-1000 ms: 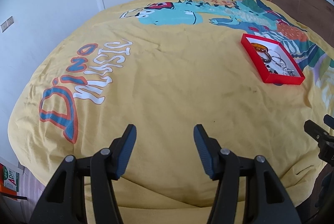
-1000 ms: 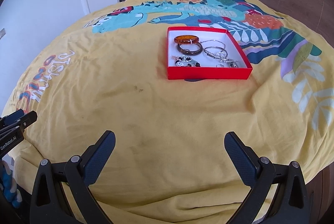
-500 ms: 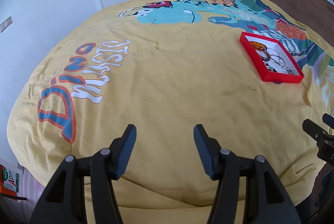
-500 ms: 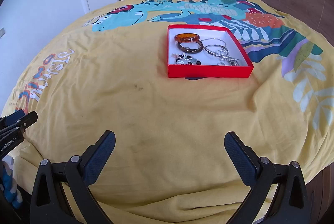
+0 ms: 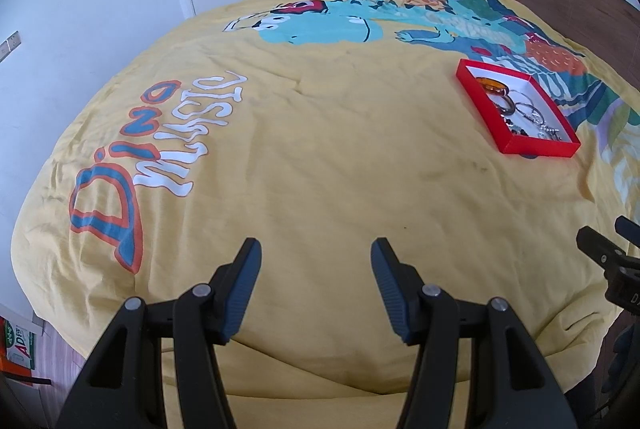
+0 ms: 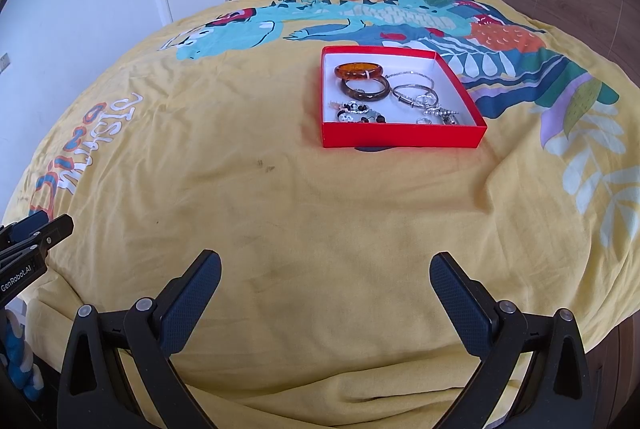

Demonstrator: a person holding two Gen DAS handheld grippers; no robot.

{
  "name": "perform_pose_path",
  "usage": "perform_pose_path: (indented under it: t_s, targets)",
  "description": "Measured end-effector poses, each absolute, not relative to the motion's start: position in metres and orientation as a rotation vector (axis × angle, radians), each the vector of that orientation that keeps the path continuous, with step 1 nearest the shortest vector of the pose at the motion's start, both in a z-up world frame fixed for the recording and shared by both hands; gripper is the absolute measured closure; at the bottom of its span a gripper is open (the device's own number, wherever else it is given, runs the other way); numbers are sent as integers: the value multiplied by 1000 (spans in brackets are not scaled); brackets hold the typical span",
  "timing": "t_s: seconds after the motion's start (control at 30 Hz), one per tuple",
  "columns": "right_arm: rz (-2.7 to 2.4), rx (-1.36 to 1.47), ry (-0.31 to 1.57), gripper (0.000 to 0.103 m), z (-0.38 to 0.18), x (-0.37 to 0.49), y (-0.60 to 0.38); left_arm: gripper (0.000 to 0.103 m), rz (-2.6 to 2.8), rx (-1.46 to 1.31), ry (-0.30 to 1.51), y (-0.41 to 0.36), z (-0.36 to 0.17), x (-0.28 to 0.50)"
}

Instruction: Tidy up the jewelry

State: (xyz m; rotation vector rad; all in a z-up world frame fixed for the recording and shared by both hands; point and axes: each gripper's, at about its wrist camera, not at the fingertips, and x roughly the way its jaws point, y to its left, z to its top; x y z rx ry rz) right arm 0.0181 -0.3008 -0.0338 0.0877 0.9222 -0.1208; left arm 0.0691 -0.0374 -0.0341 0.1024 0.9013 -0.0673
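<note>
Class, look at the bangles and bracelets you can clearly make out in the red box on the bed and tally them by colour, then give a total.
Orange bangle: 1
Dark brown bangle: 1
Silver bracelets: 2, overlapping
Black-and-white beaded bracelet: 1
Total: 5; the small silver pieces near the red box front are too tangled to count.

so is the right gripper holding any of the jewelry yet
No, the right gripper is open and empty above the yellow bedspread, while the bangles and chains all lie in the red box.

Small silver pieces in the red box tangle indistinguishably.
</note>
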Motion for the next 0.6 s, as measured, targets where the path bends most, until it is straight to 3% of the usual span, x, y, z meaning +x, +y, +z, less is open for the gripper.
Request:
perform_pose_path:
  t_s: [0.6]
  targets:
    - [-120, 88, 924, 1, -35, 18, -300, 48, -78, 97, 911, -40, -34, 69]
